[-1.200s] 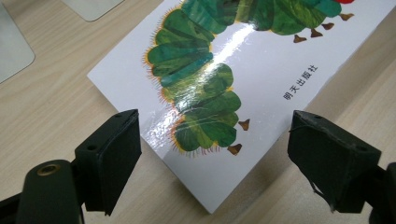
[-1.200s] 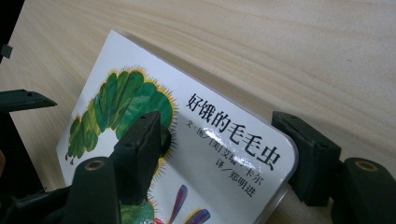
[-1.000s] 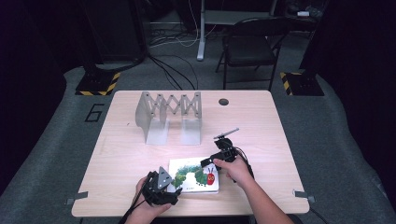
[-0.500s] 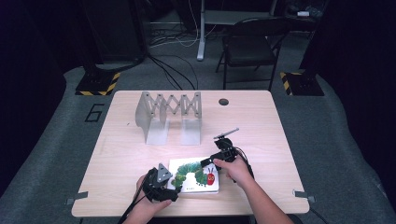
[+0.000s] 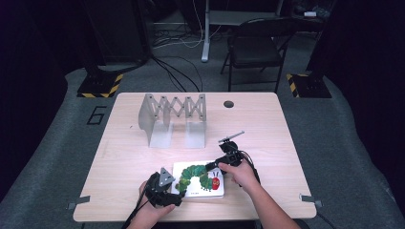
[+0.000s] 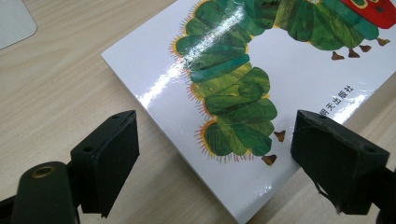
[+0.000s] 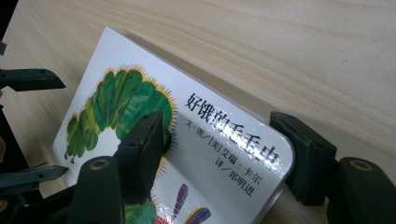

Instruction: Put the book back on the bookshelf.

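At table's near edge, left hand-held gripper [image 6: 215, 158] wide open over book [image 6: 289, 93] corner

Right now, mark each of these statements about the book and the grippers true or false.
1. The book lies flat on the table. False: the right hand-held gripper has one corner raised.
2. The left hand-held gripper is open at a book corner. True.
3. The cover shows a green caterpillar. True.
4. The book stands in the metal rack. False: the rack holds nothing.
5. The right jaws straddle the book's corner. True.
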`<move>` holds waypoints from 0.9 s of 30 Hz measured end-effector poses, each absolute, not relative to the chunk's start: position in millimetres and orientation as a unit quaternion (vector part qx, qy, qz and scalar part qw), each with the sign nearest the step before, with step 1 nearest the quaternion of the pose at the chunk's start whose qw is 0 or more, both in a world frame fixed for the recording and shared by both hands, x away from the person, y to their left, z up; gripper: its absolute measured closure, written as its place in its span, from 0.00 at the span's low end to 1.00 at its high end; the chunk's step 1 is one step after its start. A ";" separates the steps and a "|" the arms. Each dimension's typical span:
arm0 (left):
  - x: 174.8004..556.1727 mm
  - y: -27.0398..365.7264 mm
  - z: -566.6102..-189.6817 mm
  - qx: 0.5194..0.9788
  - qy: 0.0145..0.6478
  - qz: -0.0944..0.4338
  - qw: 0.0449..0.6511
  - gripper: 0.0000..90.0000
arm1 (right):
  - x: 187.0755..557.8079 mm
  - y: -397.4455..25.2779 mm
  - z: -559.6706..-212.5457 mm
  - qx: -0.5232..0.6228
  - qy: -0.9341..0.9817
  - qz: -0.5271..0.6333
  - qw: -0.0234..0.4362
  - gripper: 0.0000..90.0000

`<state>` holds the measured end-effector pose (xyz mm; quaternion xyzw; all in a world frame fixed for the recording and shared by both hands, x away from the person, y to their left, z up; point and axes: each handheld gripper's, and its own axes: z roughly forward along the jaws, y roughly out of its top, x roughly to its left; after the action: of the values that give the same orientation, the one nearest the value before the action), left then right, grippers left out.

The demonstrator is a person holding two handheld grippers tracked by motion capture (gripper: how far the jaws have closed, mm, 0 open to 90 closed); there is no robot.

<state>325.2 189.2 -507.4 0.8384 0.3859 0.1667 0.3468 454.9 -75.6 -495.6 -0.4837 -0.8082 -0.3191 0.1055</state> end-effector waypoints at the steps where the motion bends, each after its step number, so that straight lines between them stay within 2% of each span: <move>1: 324.8 189.5 -508.0 0.837 0.388 0.165 0.350 0.17 | 454.8 -75.9 -495.4 -0.481 -0.809 -0.321 0.103 0.41; 16: 323.5 194.9 -510.8 0.829 0.400 0.143 0.364 0.17 | 443.9 -79.2 -479.3 -0.459 -0.817 -0.338 0.085 0.45; 27: 326.7 197.0 -512.5 0.827 0.403 0.122 0.372 0.17 | 436.2 -82.6 -467.0 -0.446 -0.821 -0.349 0.075 0.53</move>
<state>326.7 197.0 -512.5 0.8273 0.4032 0.1216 0.3718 436.2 -82.6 -467.0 -0.4462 -0.8206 -0.3490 0.0750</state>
